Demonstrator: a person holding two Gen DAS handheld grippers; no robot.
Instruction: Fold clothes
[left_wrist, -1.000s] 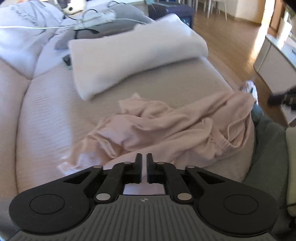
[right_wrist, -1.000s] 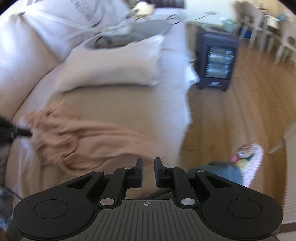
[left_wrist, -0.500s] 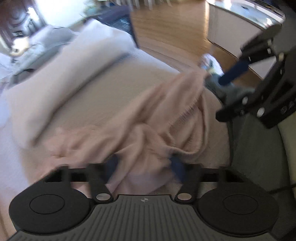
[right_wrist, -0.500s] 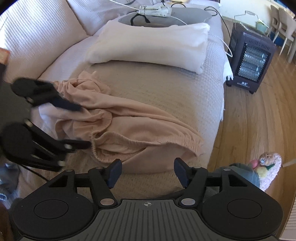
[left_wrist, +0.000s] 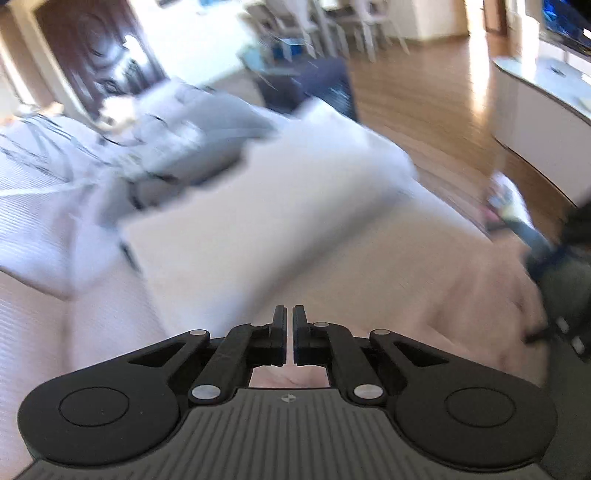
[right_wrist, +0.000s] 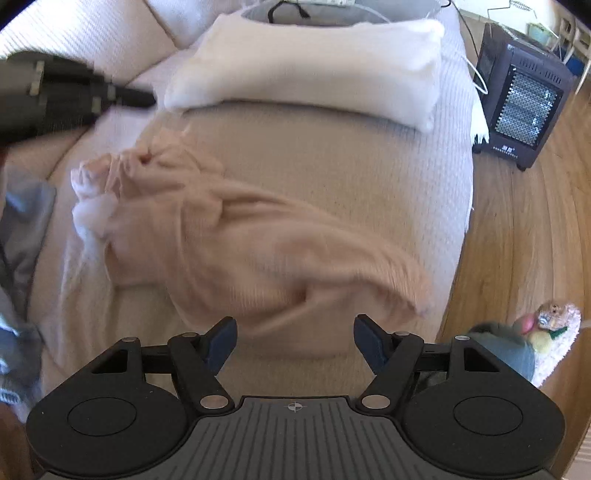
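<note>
The pink garment (right_wrist: 229, 236) lies crumpled across the middle of the sofa seat (right_wrist: 332, 155), one bunched end toward ten o'clock and a long limb trailing off toward the seat's front edge at four o'clock. The left gripper (left_wrist: 289, 334) has its fingers drawn together with only a sliver between them; a bit of pink cloth shows just under them, but the blur keeps me from telling whether any of it is pinched. From the right wrist view that same gripper is a dark smear at ten o'clock, just above the bunched end. The right gripper (right_wrist: 293, 341) hangs over the near edge of the garment with its fingers (right_wrist: 221, 338) spread wide and opening, nothing between them but the cloth lying below, untouched. Beyond the garment, at twelve o'clock, a white pillow (right_wrist: 314, 62) lies across the seat, with a grey cushion (left_wrist: 207, 133) and some cables behind it. A dark space heater (right_wrist: 524, 103) stands on the wooden floor (right_wrist: 524, 236) at two o'clock, and a fluffy slipper (right_wrist: 554, 332) sits on the floor at four o'clock. Pale chairs (left_wrist: 332, 26) blur in the far room.
</note>
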